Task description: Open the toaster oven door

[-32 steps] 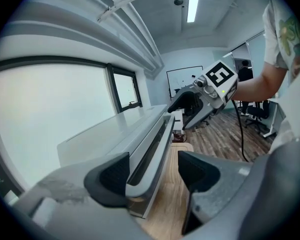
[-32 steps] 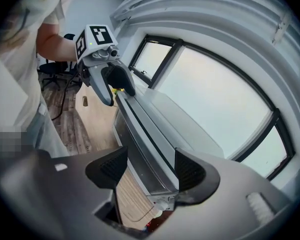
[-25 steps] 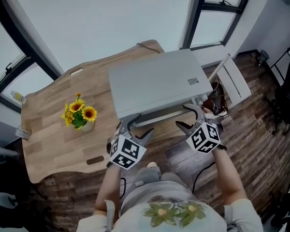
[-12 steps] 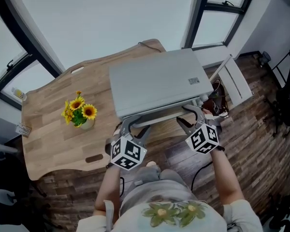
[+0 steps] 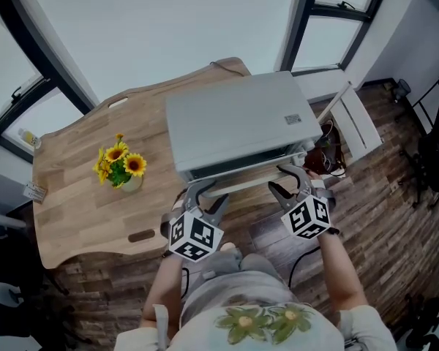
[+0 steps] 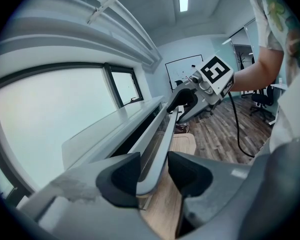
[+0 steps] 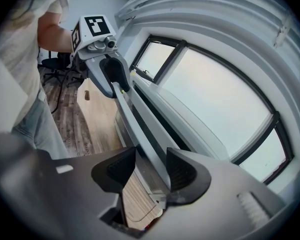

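Note:
A grey toaster oven point(image 5: 234, 123) stands on the wooden table point(image 5: 73, 203), its front toward me. Its long handle bar point(image 5: 241, 183) runs along the top of the door, and a dark gap shows behind it. My left gripper point(image 5: 203, 194) is on the bar's left end and my right gripper point(image 5: 287, 179) on its right end. Both pairs of jaws have just been closing with the bar between them. In the left gripper view the bar point(image 6: 157, 144) passes between the pads of the left gripper point(image 6: 154, 176). In the right gripper view the bar point(image 7: 135, 119) is clamped in the right gripper point(image 7: 151, 169).
A small vase of sunflowers point(image 5: 121, 170) stands on the table left of the oven. A white slatted chair point(image 5: 355, 119) and cables sit on the wood floor at the right. Windows line the wall behind the table. My legs are right below the table's front edge.
Both pairs of jaws went from wide apart to closed around the handle bar. The grippers have come slightly toward me, and a dark gap has opened at the top of the door.

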### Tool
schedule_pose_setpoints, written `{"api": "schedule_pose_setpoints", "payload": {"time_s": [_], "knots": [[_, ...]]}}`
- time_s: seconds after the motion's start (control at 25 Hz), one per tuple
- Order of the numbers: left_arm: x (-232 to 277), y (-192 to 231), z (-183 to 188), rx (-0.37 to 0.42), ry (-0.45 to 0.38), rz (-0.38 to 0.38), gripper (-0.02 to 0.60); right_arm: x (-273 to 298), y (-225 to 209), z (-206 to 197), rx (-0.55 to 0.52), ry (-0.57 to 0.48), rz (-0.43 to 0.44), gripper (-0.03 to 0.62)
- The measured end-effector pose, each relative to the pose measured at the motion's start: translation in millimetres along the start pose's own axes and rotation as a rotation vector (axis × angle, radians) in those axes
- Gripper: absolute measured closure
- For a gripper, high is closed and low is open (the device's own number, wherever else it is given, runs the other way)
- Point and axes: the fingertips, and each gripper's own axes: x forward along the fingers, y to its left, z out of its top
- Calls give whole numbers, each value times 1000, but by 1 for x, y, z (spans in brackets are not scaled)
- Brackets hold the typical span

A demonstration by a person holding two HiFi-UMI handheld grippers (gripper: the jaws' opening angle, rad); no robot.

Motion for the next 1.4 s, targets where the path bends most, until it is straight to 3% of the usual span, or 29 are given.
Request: {"api": "schedule_pose_setpoints", "payload": {"time_s": [0.56, 0.88, 1.08, 1.4], "knots": [[-10, -34, -11, 7, 8, -21, 413, -16, 28, -13, 18, 25, -33, 404], [-12, -51, -17, 9, 11, -32, 428, -22, 43, -19, 45, 59, -8, 396], [-14, -62, -20, -30, -12, -42, 449, -33, 58, -10, 68, 41, 9, 396], [-14, -71, -24, -33, -14, -35, 451, -48, 46, 12, 36, -9, -50, 399]]}}
